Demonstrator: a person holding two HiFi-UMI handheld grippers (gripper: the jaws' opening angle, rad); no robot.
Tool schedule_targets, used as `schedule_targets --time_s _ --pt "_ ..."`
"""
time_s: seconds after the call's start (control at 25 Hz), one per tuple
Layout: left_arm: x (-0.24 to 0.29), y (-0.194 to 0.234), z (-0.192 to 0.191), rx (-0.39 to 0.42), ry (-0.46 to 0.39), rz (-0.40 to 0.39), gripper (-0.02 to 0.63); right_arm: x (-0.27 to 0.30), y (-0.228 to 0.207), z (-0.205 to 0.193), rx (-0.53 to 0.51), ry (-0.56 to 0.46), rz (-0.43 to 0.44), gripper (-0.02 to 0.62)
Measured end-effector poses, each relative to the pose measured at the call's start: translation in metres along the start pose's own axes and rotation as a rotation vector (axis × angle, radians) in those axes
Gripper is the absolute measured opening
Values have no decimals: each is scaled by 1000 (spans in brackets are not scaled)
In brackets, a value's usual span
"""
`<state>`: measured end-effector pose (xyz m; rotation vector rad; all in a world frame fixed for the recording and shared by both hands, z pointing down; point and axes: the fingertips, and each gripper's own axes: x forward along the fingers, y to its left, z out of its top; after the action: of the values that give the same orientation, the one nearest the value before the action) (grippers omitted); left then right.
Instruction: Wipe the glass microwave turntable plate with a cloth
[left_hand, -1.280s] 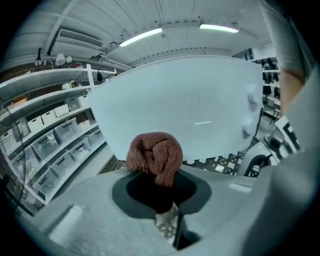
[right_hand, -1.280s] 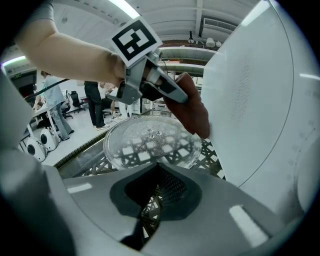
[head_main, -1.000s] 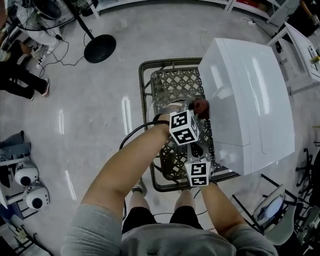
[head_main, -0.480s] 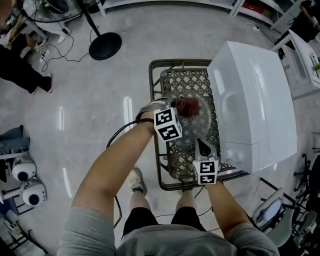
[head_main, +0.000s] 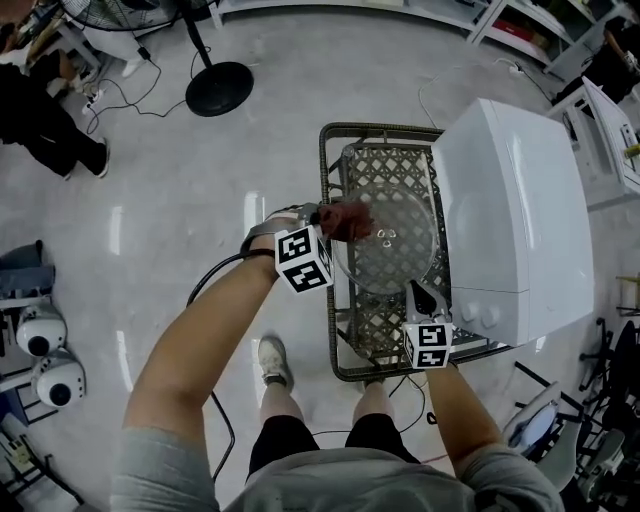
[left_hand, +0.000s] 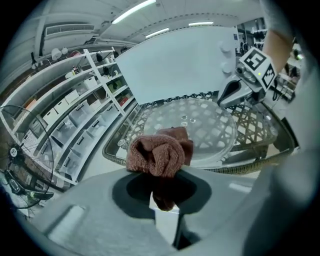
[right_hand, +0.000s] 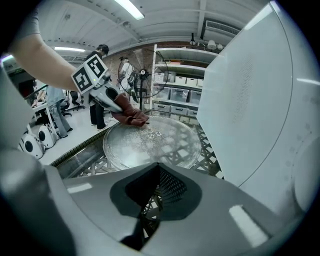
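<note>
Left gripper (head_main: 328, 222): positioned left of the plate (head_main: 392, 245); jaws clamped on a bunched brown cloth (head_main: 347, 220); the cloth sits at the plate's left rim and appears to rest on the glass; in the left gripper view the cloth (left_hand: 159, 152) bulges out above the jaws, with the plate just beyond it.

Plate: round, clear glass, lying flat on the lattice top of the desk (head_main: 330, 330); small raised hub marks show at the plate's centre; bare lattice shows on the far side and the near side of the plate.

Right gripper (head_main: 414, 291): positioned at the plate's near right rim; jaws drawn together to a narrow point, nothing between them; the tip lies over the rim, but contact with the glass cannot be confirmed.

Microwave (head_main: 520, 220): white casing, just right of the plate; its side wall borders the plate's right rim; two knobs show near the right gripper.
</note>
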<state>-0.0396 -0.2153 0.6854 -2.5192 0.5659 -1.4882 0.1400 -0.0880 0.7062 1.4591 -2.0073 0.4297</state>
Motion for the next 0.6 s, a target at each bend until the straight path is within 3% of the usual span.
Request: schedule_targets --time_s 0.12,0.24,0.6 --pt "-12 0 -1 -10 -24 -2 52 -1 0 0 1 2 -6 5" --pt "-26 2 22 -11 -85 5 52 -2 3 2 -2 -1 -1 5" --pt "-15 -30 160 13 -308 -58 52 -3 6 6 0 0 6 5"
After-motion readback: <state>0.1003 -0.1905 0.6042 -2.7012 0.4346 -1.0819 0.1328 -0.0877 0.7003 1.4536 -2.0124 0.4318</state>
